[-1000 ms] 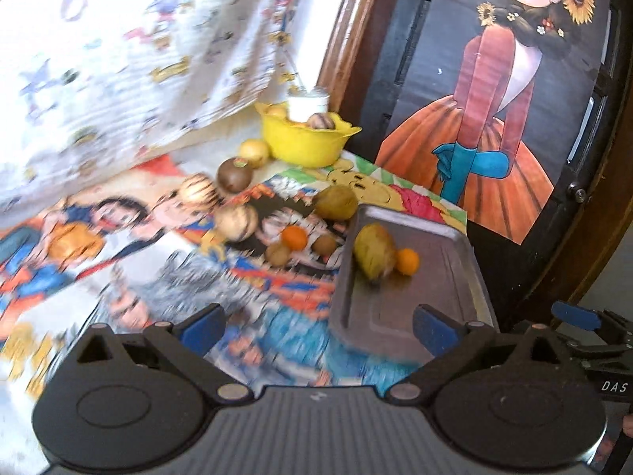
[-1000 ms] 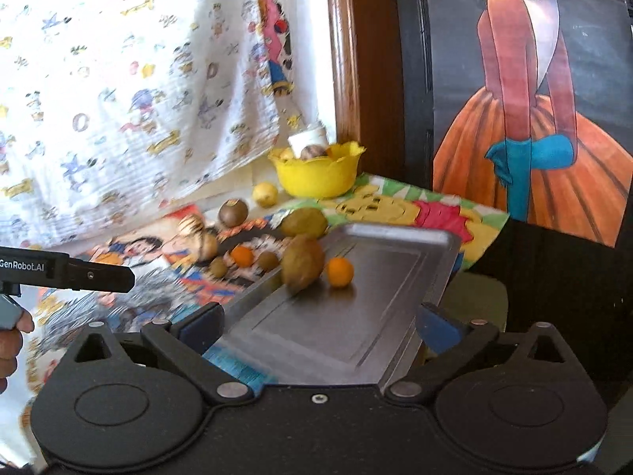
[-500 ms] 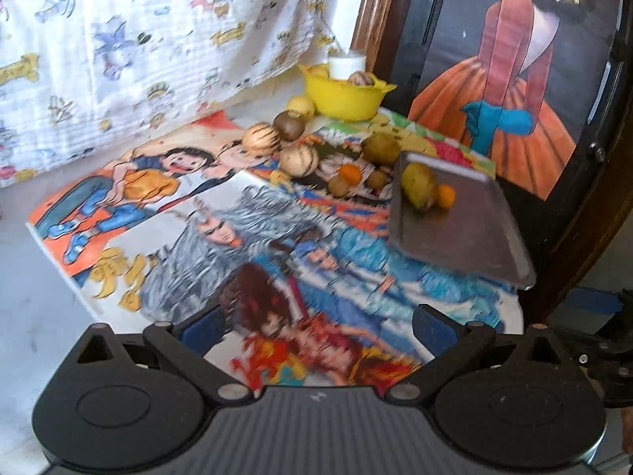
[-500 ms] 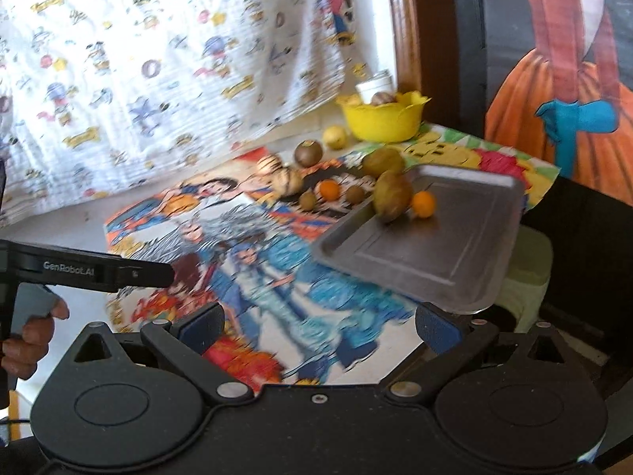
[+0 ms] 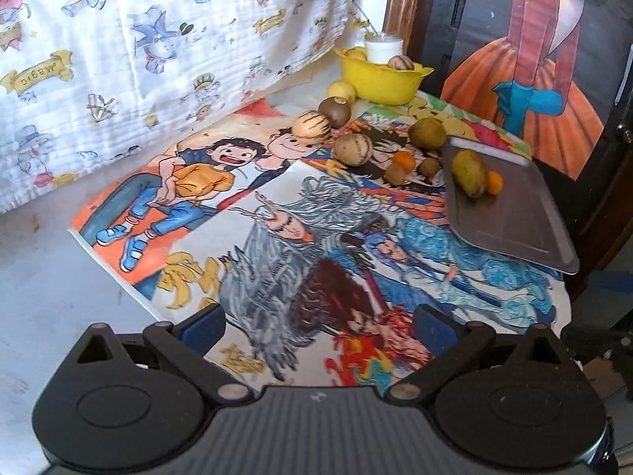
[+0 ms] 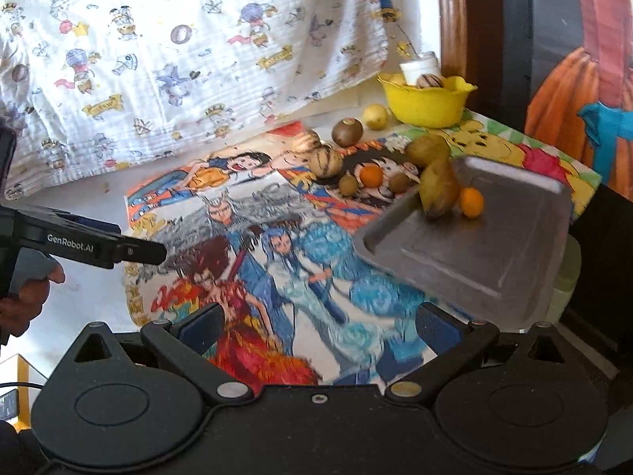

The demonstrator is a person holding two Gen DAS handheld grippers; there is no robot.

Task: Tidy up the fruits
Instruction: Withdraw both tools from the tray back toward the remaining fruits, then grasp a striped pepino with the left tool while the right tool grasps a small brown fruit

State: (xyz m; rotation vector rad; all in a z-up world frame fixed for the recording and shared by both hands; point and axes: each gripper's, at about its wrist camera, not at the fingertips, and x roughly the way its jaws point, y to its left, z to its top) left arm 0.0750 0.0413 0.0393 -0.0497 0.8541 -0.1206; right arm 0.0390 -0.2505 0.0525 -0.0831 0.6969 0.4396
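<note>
My left claw [image 5: 316, 326] and right claw [image 6: 316, 326] both hang spread and empty above the table [image 5: 47, 277]; on the metal tray [image 6: 474, 261] at the far right lie a mango [image 6: 439, 188] and a small orange [image 6: 471, 202], touching; other fruits sit just beside the yellow bowl [image 6: 429, 103].

We are looking at a pale table [image 5: 35, 301] with big cartoon posters [image 5: 300, 237] lying flat on it. A grey metal tray [image 5: 510, 213] is sitting on the posters at the right — its near end is sticking out past the table edge. A yellow bowl [image 5: 379, 79] is standing at the far end. Loose fruits are lying on the posters between bowl and tray — a brown kiwi [image 5: 334, 111], two striped round ones [image 5: 312, 128], and a small orange [image 5: 404, 161].
</note>
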